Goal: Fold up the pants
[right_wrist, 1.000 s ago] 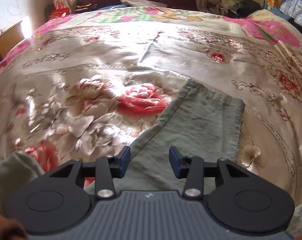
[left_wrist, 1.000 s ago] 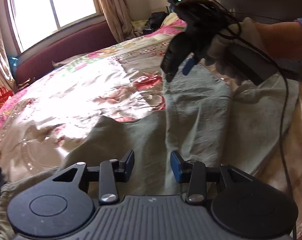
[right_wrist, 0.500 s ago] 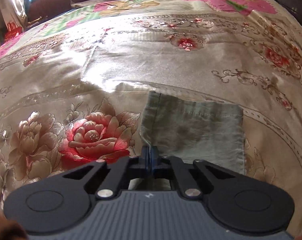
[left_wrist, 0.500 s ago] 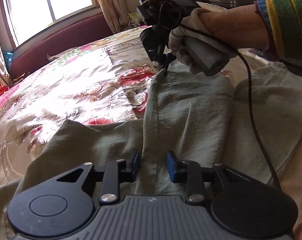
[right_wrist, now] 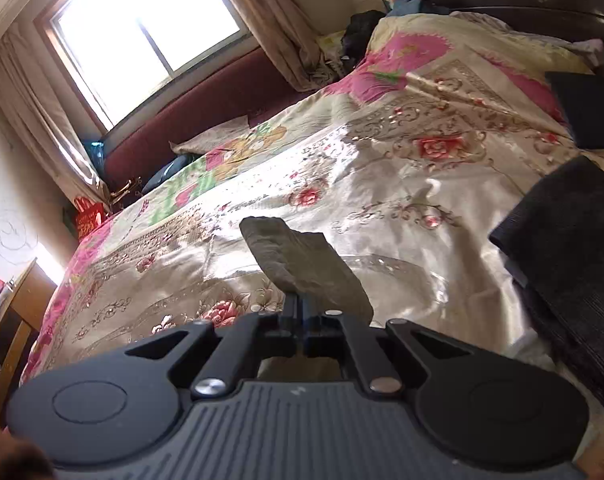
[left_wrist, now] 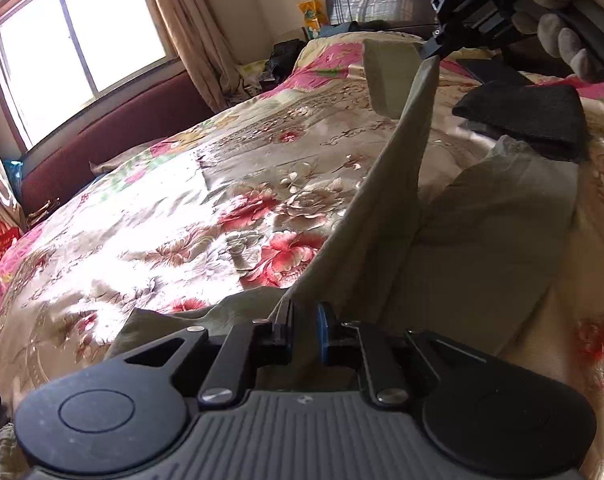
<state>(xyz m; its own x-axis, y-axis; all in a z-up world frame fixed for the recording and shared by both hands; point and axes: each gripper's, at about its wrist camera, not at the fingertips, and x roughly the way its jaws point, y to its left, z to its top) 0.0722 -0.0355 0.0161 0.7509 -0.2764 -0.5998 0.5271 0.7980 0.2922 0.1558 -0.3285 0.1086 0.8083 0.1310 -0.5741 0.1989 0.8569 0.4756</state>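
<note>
The olive-green pants (left_wrist: 385, 216) lay partly on the floral bedspread (left_wrist: 174, 224), partly lifted into the air, because both grippers had clamped the same long edge of 1 leg.

The left gripper (left_wrist: 303, 332) sat at 6 o'clock in its own view, its jaws clenched on a ridge of the fabric close to the body of the garment; the cloth rose straight out from between the 2 blue-faced pads. From there the seam ran taut toward 1 o'clock, up to the right gripper (left_wrist: 431, 50), which a gloved hand (left_wrist: 561, 36) carried high above the bed. Its jaws were squeezed flat together on the cuff end, and in the right wrist view that cuff (right_wrist: 302, 264) stood out ahead of the closed tips (right_wrist: 302, 328), hanging free of the bed.

Held at 2 points, the leg edge stayed straight, which would likely let the cuff be brought over toward the waist for a fold without bunching. The rest of the pants slumped at 3 o'clock in the left view, beside a dark folded cloth (left_wrist: 529, 116) lying well clear at 2 o'clock.
</note>
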